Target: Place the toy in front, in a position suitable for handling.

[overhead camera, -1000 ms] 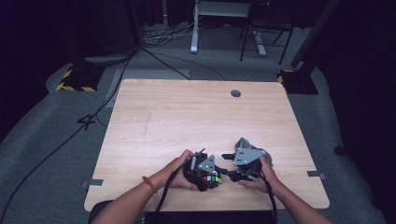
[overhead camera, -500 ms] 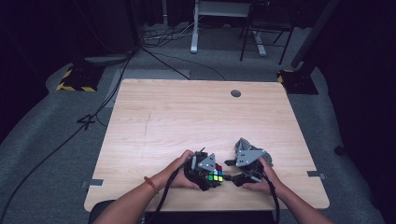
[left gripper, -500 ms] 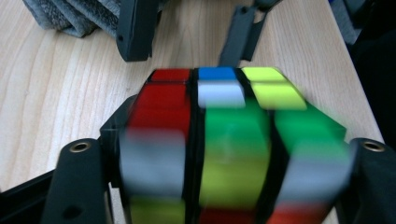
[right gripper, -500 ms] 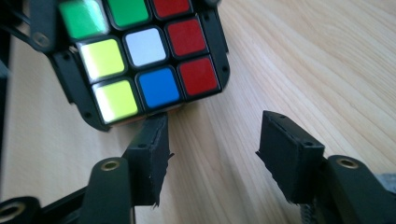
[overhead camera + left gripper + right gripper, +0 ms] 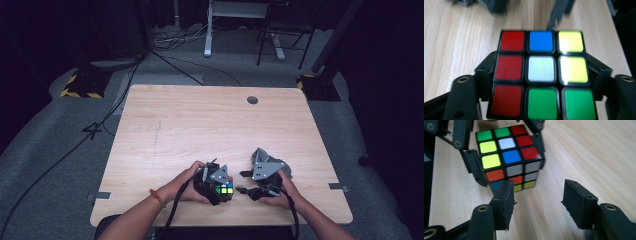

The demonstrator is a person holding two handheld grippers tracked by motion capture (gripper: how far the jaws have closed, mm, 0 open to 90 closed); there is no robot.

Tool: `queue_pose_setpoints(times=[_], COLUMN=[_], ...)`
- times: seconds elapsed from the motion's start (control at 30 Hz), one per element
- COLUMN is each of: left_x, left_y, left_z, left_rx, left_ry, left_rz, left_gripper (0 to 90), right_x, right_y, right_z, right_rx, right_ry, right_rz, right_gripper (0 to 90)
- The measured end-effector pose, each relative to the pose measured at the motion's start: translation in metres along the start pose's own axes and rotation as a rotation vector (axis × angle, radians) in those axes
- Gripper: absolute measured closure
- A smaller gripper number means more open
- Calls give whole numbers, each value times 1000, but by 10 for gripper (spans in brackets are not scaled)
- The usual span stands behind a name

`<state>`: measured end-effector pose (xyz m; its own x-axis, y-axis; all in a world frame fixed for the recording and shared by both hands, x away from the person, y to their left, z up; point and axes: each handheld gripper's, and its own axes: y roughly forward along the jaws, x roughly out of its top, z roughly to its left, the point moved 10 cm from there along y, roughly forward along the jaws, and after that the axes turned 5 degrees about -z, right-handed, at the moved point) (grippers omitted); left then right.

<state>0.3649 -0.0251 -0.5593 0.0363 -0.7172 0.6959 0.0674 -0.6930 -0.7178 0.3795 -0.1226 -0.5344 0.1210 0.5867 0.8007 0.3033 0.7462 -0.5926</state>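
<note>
A scrambled Rubik's cube (image 5: 224,190) rests on the wooden table (image 5: 200,130) near its front edge. Its top face (image 5: 541,75) shows red, blue, yellow, white and green stickers. My left gripper (image 5: 541,72) straddles the cube, one black pad along each side. Its jaws have just been opening, so the pads sit beside the cube without clamping it. In the right gripper view the cube (image 5: 509,152) stands between those same jaws. My right gripper (image 5: 539,197) is open just short of the cube and holds nothing. Its left fingertip (image 5: 505,195) overlaps the cube's lower corner.
The person's hands and forearms come in over the front edge. A round cable hole (image 5: 252,100) sits at the table's far side. Cables, a chair and a desk frame (image 5: 235,30) stand on the dark floor beyond the table.
Both hands stay almost where they were. The cube's coloured top shows more plainly between the left gripper's jaws than a second ago.
</note>
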Motion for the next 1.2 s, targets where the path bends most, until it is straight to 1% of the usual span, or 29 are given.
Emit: queue_pose_setpoints(times=[0.07,0.1,0.13,0.2,0.23,0.27,0.33,0.37,0.47,0.5,0.53,0.57,0.63,0.67,0.7,0.73,0.77,0.8,0.83,0.87,0.9,1.0,1.03,1.07,1.13,1.2], left_x=[-4,-6,-7,-10,-12,-14,-17,-19,-24,-25,-25,-27,-30,-32,-33,-34,-36,-36,-38,-38,-39,-41,-41,-39,-35,-31], left_y=[-3,-5,-7,-12,-15,-18,-22,-24,-30,-31,-33,-35,-38,-39,-39,-40,-40,-40,-41,-42,-42,-44,-44,-44,-42,-37], left_z=[1,3,3,5,7,8,12,13,19,22,25,29,34,38,41,42,43,44,44,46,47,48,48,46,40,32], left_rx=[24,44,49,61,69,78,98,109,139,154,167,183,200,211,223,222,225,229,230,237,244,259,257,244,209,181], left_ry=[1,-4,-18,-29,-31,-40,-53,-56,-66,-78,-84,-84,-98,-113,-132,-142,-148,-143,-146,-147,-156,-162,-169,-177,-194,-203], left_rz=[12,12,10,4,17,14,3,9,10,5,5,3,11,10,0,-7,-3,-8,-6,-13,-21,-26,-36,-52,-72,-81], left_gripper=[241,229,214,198,185,174,169,167,171,171,172,174,175,176,177,179,184,185,188,194,195,195,195,200,199,185], right_x=[2,3,4,4,4,3,-2,-5,-18,-23,-26,-28,-30,-31,-33,-37,-41,-45,-50,-54,-57,-60,-61,-62,-65,-65], right_y=[-10,-16,-22,-35,-41,-47,-55,-58,-61,-61,-61,-61,-63,-64,-64,-64,-63,-62,-59,-57,-55,-52,-51,-51,-50,-49], right_z=[-6,-9,-13,-21,-27,-32,-44,-49,-62,-66,-68,-69,-69,-69,-70,-72,-74,-76,-77,-79,-80,-83,-84,-84,-84,-84], right_rx=[-25,-44,-61,-88,-110,-128,-171,-187,-213,-217,-210,-205,-185,-182,-188,-189,-185,-183,-181,-182,-182,-167,-166,-165,-159,-158], right_ry=[-4,-4,3,8,15,24,30,35,43,53,65,71,80,78,79,84,89,99,106,111,115,140,140,142,144,148], right_rz=[-11,-15,-21,-25,-29,-27,-16,-9,39,51,58,60,64,71,80,93,102,112,126,139,146,136,140,142,149,145], right_gripper=[418,415,415,423,426,426,425,425,424,424,423,420,419,423,432,457,478,487,493,501,513,538,545,553,565,565])
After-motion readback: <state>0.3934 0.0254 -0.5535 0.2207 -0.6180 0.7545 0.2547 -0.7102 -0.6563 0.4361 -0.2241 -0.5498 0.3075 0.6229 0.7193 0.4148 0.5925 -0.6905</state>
